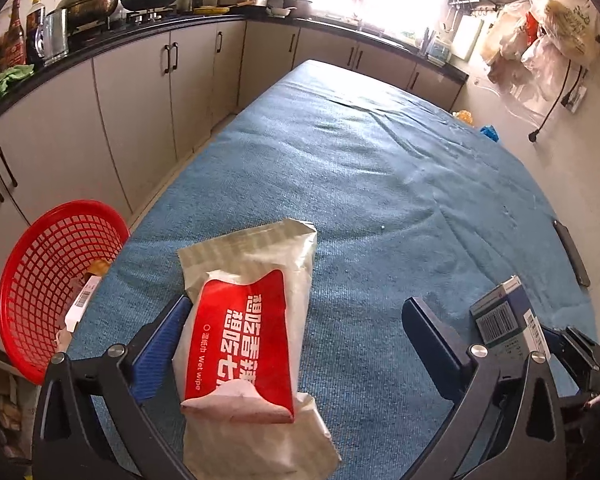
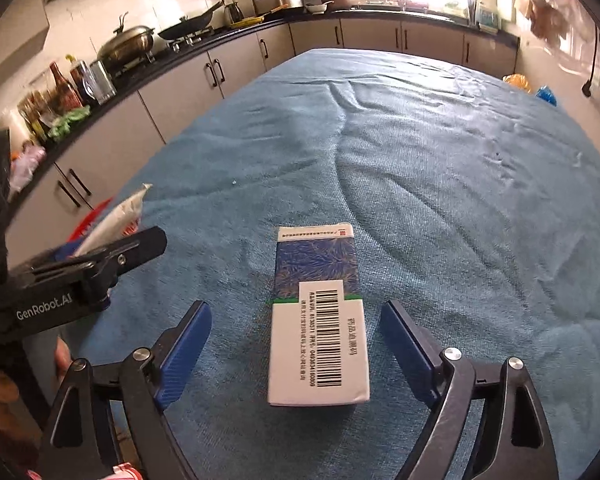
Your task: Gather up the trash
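Observation:
A red and white wet-wipe packet lies on the blue cloth between the wide-open fingers of my left gripper, leaning against the left finger. Its white end also shows in the right wrist view. A blue and white medicine box with a barcode lies flat between the open fingers of my right gripper, touching neither. The same box shows at the right of the left wrist view. A red mesh basket stands off the table's left edge with some trash in it.
The table is covered by a wrinkled blue cloth. A dark flat object lies at its right edge. Kitchen cabinets and a counter with pots and bottles run along the left and far sides. Plastic bags hang on the right wall.

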`<state>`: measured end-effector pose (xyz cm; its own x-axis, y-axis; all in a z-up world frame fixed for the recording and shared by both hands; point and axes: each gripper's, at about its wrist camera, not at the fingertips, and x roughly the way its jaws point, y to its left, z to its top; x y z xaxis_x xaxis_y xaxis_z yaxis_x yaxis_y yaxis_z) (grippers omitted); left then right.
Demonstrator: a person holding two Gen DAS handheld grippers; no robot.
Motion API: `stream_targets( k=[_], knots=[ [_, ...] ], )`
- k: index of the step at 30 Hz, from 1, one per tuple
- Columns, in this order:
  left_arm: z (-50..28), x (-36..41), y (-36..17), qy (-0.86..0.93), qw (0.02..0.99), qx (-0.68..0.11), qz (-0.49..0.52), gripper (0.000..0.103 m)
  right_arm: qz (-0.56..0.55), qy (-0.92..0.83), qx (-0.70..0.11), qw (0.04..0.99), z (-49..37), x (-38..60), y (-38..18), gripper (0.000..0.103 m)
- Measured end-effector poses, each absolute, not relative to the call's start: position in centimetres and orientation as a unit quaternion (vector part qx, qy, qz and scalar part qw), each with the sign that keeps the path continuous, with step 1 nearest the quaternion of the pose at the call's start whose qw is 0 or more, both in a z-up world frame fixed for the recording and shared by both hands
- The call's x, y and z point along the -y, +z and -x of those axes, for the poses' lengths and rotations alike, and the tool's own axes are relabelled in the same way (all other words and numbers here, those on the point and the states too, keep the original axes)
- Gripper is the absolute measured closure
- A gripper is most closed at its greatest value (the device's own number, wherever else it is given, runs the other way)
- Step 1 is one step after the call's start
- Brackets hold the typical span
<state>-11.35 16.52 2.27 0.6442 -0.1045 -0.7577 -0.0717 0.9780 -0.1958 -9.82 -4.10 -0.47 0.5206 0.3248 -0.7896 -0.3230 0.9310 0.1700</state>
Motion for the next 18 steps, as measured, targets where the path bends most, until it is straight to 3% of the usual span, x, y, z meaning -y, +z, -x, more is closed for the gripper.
stream_targets(
  k=[1,2,3,5,7,9,18],
  knots=[
    [11.5,-16.5,2.3,-0.003,0.901,-0.421,0.103,0.004,0.0,0.183,-0.452,0.873,9.9,4.1,-0.5,0.014],
    [11.6,-16.6,2.4,0.01,0.902,-0.42,0.098,0.015,0.0,0.181,-0.45,0.875,9.9,4.1,-0.5,0.014],
    [11.8,-16.6,2.5,0.024,0.904,-0.418,0.089,0.035,0.002,0.179,-0.448,0.876,10.0,4.1,-0.5,0.019],
    [12.0,-16.8,2.6,0.032,0.904,-0.42,0.079,0.057,0.017,0.172,-0.443,0.88,10.2,4.1,-0.5,0.034],
    [12.4,-17.4,2.8,0.025,0.902,-0.419,0.098,0.057,0.025,0.175,-0.439,0.881,10.6,4.2,-0.4,0.057],
    [12.7,-17.9,3.1,0.027,0.902,-0.416,0.111,0.057,0.02,0.185,-0.438,0.88,10.8,4.4,-0.3,0.065],
    [15.0,-18.7,5.9,0.04,0.918,-0.38,0.108,0.057,-0.05,0.21,-0.428,0.878,11.1,6.0,0.3,0.065]
  ],
)
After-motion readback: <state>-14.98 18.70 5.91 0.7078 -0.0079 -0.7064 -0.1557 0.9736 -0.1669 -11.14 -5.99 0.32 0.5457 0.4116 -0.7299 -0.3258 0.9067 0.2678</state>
